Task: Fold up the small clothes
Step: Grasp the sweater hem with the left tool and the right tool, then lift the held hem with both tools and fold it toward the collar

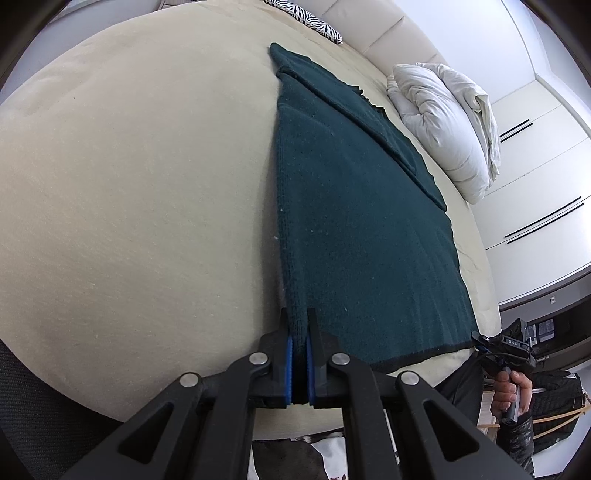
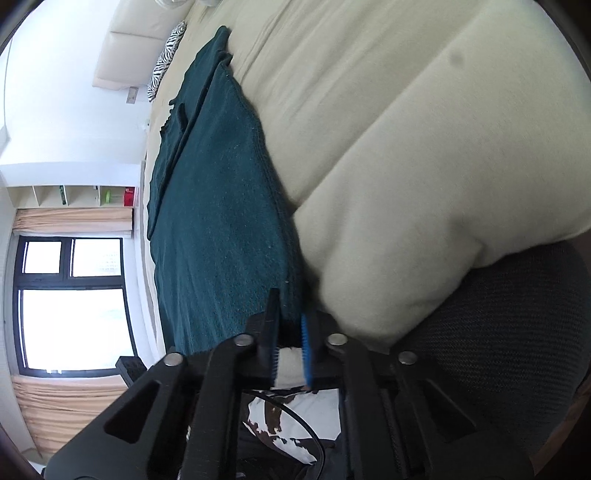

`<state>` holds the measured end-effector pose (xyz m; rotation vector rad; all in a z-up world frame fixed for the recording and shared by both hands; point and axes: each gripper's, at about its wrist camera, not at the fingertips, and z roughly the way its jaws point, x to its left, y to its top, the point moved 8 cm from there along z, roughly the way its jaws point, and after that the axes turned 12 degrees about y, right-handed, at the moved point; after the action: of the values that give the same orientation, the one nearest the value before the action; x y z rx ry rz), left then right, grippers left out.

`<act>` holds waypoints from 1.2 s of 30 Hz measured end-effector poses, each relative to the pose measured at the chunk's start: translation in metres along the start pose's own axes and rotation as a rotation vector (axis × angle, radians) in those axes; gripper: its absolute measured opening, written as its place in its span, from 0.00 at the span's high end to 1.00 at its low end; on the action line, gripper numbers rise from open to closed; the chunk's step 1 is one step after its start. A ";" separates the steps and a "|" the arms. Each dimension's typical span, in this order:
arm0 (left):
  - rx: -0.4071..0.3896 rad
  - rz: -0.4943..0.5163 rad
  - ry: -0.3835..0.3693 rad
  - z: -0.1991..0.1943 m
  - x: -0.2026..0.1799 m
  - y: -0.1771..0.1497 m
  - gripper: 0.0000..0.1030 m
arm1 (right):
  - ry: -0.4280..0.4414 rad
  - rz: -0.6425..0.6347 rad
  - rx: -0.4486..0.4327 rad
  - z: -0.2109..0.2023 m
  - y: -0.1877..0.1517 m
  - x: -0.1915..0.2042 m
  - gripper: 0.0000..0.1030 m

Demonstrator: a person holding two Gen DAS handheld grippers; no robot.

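Note:
A dark teal knitted garment [image 1: 354, 206] lies flat on the beige bed [image 1: 129, 184], with a sleeve folded across its far part. My left gripper [image 1: 299, 325] is shut on the garment's near left corner at the bed's front edge. In the right wrist view the same garment [image 2: 218, 221] stretches away, and my right gripper [image 2: 291, 306] is shut on its near hem corner beside the bed cover [image 2: 406, 147]. The right gripper also shows in the left wrist view [image 1: 476, 338], held in a hand at the garment's near right corner.
A white rolled duvet [image 1: 450, 122] lies at the bed's far right. A zebra-print pillow [image 1: 310, 18] sits by the cream headboard. White wardrobe doors [image 1: 546, 166] stand to the right. A window [image 2: 74, 302] with curtains is on the left. A dark chair [image 2: 517, 332] is near me.

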<state>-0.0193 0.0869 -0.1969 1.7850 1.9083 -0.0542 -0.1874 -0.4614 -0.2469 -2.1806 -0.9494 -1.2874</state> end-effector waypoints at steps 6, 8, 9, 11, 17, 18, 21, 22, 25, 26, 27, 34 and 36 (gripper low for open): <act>-0.015 -0.019 -0.004 -0.007 0.004 -0.002 0.94 | 0.006 -0.055 -0.063 -0.012 -0.003 0.008 0.95; -0.019 -0.025 -0.015 -0.011 0.004 -0.002 0.94 | 0.012 -0.067 -0.081 -0.018 -0.004 0.013 0.95; -0.021 -0.031 -0.023 -0.012 0.004 -0.001 0.94 | 0.016 -0.073 -0.085 -0.021 -0.004 0.016 0.95; -0.023 -0.036 -0.029 -0.013 0.005 -0.001 0.94 | 0.022 -0.087 -0.092 -0.024 -0.004 0.022 0.96; -0.037 -0.091 -0.124 -0.024 -0.001 0.010 0.95 | 0.039 -0.128 -0.095 -0.024 -0.002 0.041 0.96; -0.044 -0.099 -0.140 -0.028 -0.004 0.014 0.95 | 0.052 -0.134 -0.100 -0.025 0.000 0.046 0.96; -0.065 -0.120 -0.182 -0.037 -0.009 0.030 0.95 | 0.085 -0.149 -0.118 -0.028 0.008 0.061 0.96; -0.072 -0.130 -0.195 -0.040 -0.010 0.037 0.95 | 0.094 -0.153 -0.124 -0.029 0.011 0.065 0.95; -0.093 -0.170 -0.257 -0.049 -0.014 0.060 0.94 | 0.130 -0.166 -0.146 -0.030 0.025 0.084 0.96; -0.102 -0.177 -0.272 -0.051 -0.015 0.069 0.95 | 0.140 -0.169 -0.153 -0.029 0.030 0.090 0.96; -0.113 -0.184 -0.284 -0.053 -0.018 0.079 0.94 | 0.155 -0.173 -0.158 -0.027 0.037 0.097 0.95; -0.171 -0.212 -0.312 -0.044 -0.038 0.160 0.94 | 0.192 -0.226 -0.188 -0.005 0.102 0.151 0.95; -0.183 -0.213 -0.299 -0.035 -0.044 0.185 0.94 | 0.188 -0.245 -0.204 0.005 0.127 0.166 0.95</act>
<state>0.1427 0.0833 -0.0907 1.3655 1.8136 -0.2038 -0.0348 -0.4874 -0.1063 -2.0899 -1.0744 -1.7397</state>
